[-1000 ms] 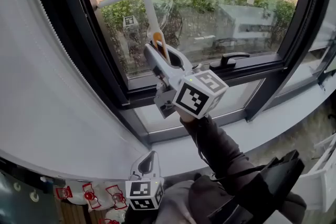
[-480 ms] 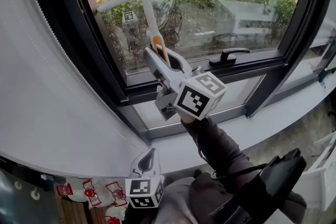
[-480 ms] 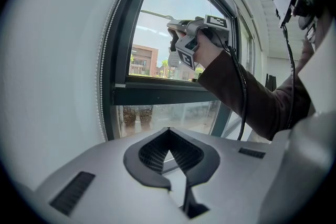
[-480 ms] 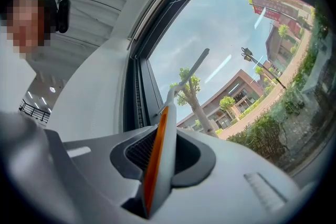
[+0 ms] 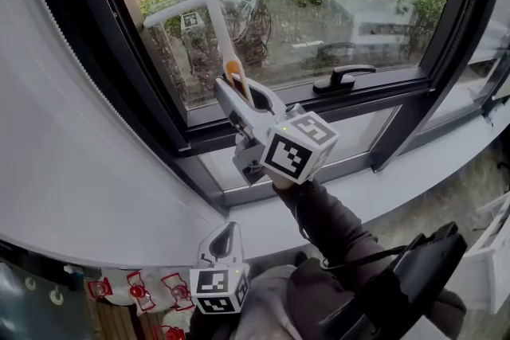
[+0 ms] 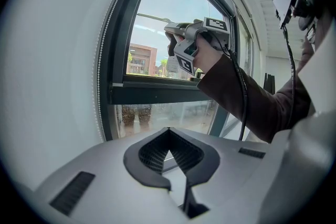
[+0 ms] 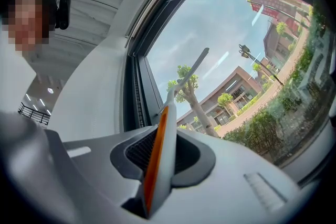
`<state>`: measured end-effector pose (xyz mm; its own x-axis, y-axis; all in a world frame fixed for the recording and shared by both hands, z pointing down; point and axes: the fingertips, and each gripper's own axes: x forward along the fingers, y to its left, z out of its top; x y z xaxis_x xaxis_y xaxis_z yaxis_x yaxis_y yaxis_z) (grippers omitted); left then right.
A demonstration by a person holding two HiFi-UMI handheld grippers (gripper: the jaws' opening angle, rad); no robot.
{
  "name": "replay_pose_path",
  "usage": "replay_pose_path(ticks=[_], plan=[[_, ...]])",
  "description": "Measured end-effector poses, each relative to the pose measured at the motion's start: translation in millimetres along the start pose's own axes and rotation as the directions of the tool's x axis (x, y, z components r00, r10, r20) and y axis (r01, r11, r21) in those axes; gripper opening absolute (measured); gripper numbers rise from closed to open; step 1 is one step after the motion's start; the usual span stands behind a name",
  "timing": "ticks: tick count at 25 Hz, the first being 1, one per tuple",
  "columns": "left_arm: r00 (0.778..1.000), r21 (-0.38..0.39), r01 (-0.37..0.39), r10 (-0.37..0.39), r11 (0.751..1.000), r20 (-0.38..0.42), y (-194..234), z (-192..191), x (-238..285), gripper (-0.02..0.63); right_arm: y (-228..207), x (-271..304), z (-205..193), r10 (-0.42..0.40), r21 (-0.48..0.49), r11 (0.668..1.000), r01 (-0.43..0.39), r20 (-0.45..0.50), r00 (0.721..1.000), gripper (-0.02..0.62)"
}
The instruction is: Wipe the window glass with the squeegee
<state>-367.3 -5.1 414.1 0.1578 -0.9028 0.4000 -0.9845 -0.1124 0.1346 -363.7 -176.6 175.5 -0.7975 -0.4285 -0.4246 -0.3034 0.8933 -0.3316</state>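
Observation:
The squeegee (image 5: 213, 5) has a white T-shaped head lying against the window glass (image 5: 343, 4) and a white handle with an orange stripe. My right gripper (image 5: 237, 88) is shut on that handle just below the head, raised in front of the lower left pane. In the right gripper view the handle (image 7: 161, 144) runs up between the jaws towards the blade (image 7: 195, 65). My left gripper (image 5: 225, 238) hangs low near my body, shut with nothing in it. The left gripper view shows its shut tips (image 6: 169, 132) and the right gripper (image 6: 177, 39) up at the glass.
A black window handle (image 5: 343, 77) sits on the dark frame right of the squeegee. A grey sill (image 5: 430, 163) runs below. A white curved wall (image 5: 72, 155) stands at the left. Red-and-white items (image 5: 135, 292) lie at bottom left.
The squeegee head has come down the glass a little with my right gripper, closer to the lower frame. The left gripper has stayed put.

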Motion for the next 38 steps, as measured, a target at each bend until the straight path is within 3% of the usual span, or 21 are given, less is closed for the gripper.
replay_pose_path(ticks=[19, 24, 38], plan=[[1.0, 0.016, 0.01, -0.01, 1.0, -0.01, -2, -4, -4, 0.0, -4, -14, -20, -0.019, 0.02, 1.0, 0.02, -0.037, 0.999, 0.058], [0.999, 0.031, 0.035, -0.034, 0.999, -0.018, -3, -5, -6, 0.0, -12, -28, -26, -0.067, 0.026, 0.997, 0.068, -0.034, 0.997, 0.057], [0.999, 0.032, 0.042, -0.043, 0.999, 0.018, -4, 0, 5, 0.0, -11, -21, -32, -0.029, 0.017, 0.999, 0.03, -0.059, 0.998, 0.057]])
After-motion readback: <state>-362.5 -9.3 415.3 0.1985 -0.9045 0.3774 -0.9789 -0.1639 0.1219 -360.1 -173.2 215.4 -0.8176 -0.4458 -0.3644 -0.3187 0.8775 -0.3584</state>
